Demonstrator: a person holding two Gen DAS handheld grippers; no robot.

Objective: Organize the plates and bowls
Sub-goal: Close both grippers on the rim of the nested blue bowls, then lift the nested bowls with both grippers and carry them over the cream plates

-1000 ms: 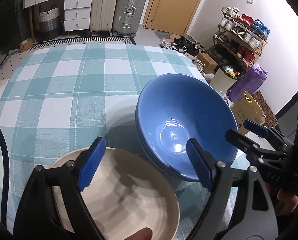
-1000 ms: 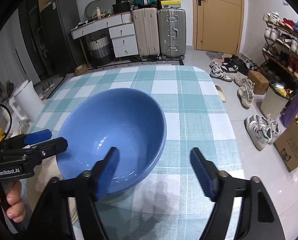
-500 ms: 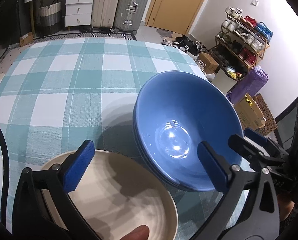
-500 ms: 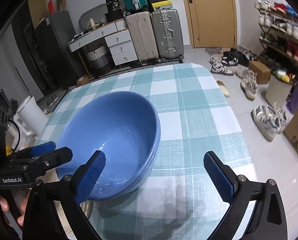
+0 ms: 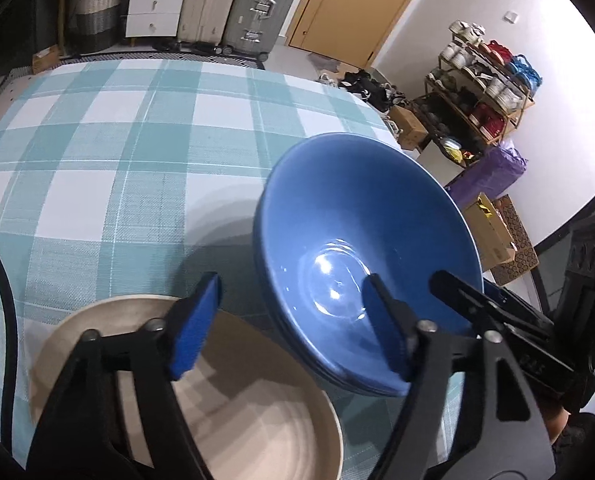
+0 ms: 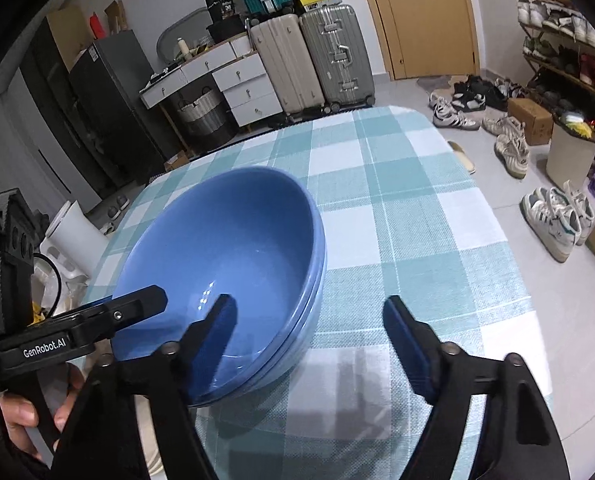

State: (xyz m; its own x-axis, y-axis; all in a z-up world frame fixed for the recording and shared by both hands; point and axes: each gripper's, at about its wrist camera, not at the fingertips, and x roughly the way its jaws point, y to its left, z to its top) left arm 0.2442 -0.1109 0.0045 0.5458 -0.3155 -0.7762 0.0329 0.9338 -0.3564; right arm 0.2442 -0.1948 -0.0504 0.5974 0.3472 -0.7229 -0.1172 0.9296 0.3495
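Bowls, blue and stacked, are sitting on checked tablecloth, cream plate at their 7 o'clock. Left gripper and right gripper are closing, jaws apart, seemingly gripping nothing.

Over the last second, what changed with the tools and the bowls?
Both the left tool and the right tool opened wide, then their jaws have just been closing; each now straddles the near rim of the blue bowl stack, gripping nothing yet. Both eased lower. The stack and cream plate stayed put on the checked cloth.
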